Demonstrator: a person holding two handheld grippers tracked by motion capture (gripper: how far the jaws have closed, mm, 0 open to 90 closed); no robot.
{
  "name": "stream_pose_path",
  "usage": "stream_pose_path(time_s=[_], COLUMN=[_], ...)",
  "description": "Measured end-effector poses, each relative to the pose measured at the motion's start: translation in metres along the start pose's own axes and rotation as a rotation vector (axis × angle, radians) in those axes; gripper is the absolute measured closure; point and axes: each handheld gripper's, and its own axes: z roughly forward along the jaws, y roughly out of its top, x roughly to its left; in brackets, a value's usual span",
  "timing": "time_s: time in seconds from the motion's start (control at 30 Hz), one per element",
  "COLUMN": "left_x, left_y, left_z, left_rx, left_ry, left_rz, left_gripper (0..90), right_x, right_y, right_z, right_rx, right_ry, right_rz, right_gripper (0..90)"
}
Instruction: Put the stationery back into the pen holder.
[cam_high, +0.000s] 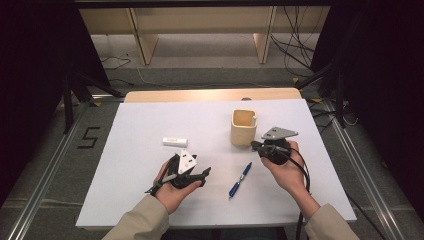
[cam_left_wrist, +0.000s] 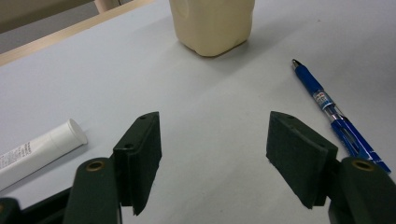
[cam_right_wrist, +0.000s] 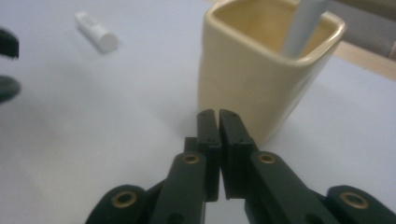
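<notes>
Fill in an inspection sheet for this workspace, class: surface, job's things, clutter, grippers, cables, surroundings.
Surface: white table top, wooden edge at the far side.
Job's things: cream cup upright with a pale stick inside; blue pen lying flat; white tube lying flat.
Clutter: nothing seen.
Grippers: left gripper open, nothing between its fingers; right gripper shut, empty, pointing at the cup's base.
Cables: one trails from the right gripper; more lie on the floor behind.
Surroundings: wooden frame beyond the table; a 5 marked on the floor at left.
</notes>
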Motion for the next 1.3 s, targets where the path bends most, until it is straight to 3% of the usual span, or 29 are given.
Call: stream_pose_path(time_s=[0.1,0.43,1.3], left_x=[0.0,0.0,0.003], left_y=[0.0,-0.001,-0.002], left_z=[0.0,0.0,0.0], left_rx=[0.002,-0.001,0.003], left_ry=[-0.001,0.002,0.007], left_rz=[0.002,0.001,-0.003], left_gripper=[35.4,35.5,35.9], right_x=[0.001,0.012,0.002], right_y=[-0.004,-0.013,-0.033], right_z=[0.004,0.012,0.019], right_rx=[0.056,0.139,0.278], right_ry=[0.023,0.076,0.077], right_rz=[-0.008,-0.008,-0.003], right_gripper=[90.0,90.0,90.0])
